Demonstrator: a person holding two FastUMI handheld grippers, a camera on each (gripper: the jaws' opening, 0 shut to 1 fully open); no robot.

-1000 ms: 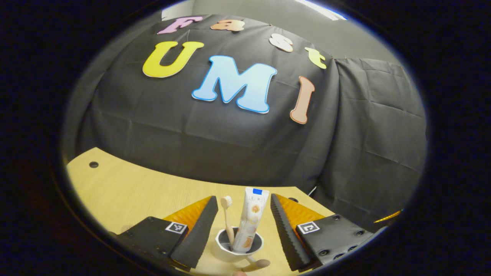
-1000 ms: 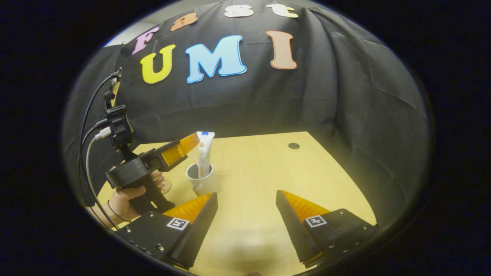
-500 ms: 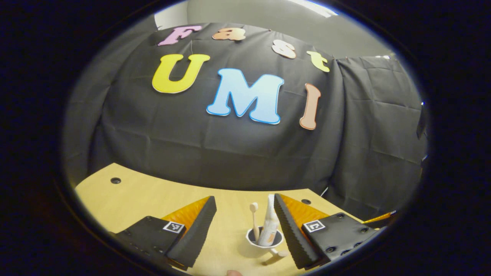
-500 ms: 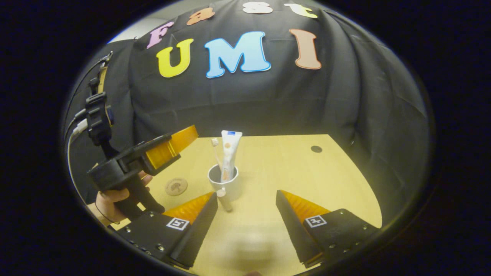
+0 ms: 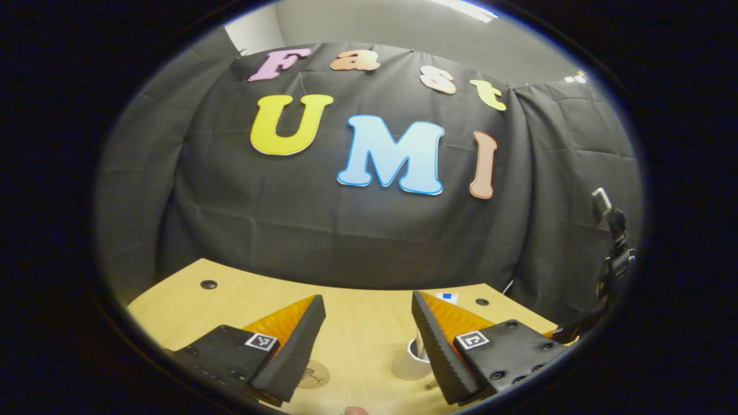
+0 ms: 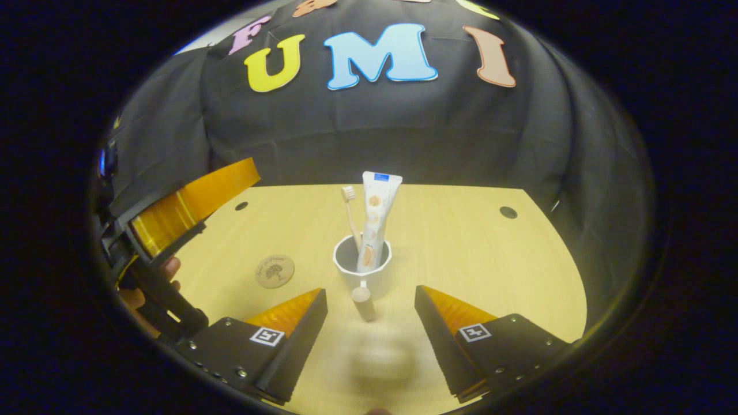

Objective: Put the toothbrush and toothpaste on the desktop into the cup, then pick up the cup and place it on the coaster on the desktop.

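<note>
The white cup [image 6: 363, 271] stands in the middle of the table [image 6: 461, 259], with the toothbrush [image 6: 350, 216] and the toothpaste [image 6: 373, 222] standing inside it. Its handle sticks out toward the right claw [image 6: 371, 314], which is spread wide with nothing in it. The round coaster [image 6: 275, 271] lies flat just beside the cup, nearer the table's left edge. The left claw [image 5: 368, 323] is spread wide too, pinching nothing, by that same left edge.

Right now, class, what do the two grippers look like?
Each gripper, left and right, has two wedge-shaped fingers with ribbed inner faces on black bolted blocks, each bearing a square black-and-white marker. A hand holds the left one by its black handle.
</note>
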